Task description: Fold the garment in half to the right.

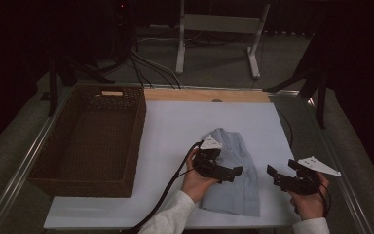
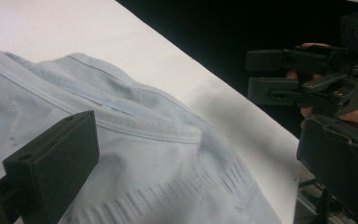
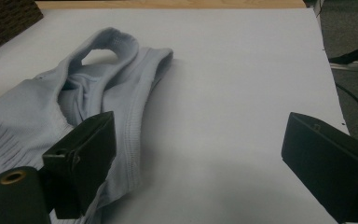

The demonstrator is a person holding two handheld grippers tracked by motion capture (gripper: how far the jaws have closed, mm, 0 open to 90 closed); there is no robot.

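Lying folded on white sheet [image 1: 175,126], near edge, right of centre: pale blue garment [image 1: 233,187]. Left gripper [image 1: 226,171] over its left part, jaws wide apart, cloth below and between them but not pinched, nothing held. Right gripper [image 1: 275,176] just right of garment, off cloth, jaws spread wide, empty, above bare sheet. Brown wicker basket [image 1: 135,131] on left side of table, well apart from garment.

We see a pale blue garment [image 1: 233,180] with fine ribbed stripes on the white board [image 1: 175,131]; left of the board, a dark brown woven basket [image 1: 90,139].
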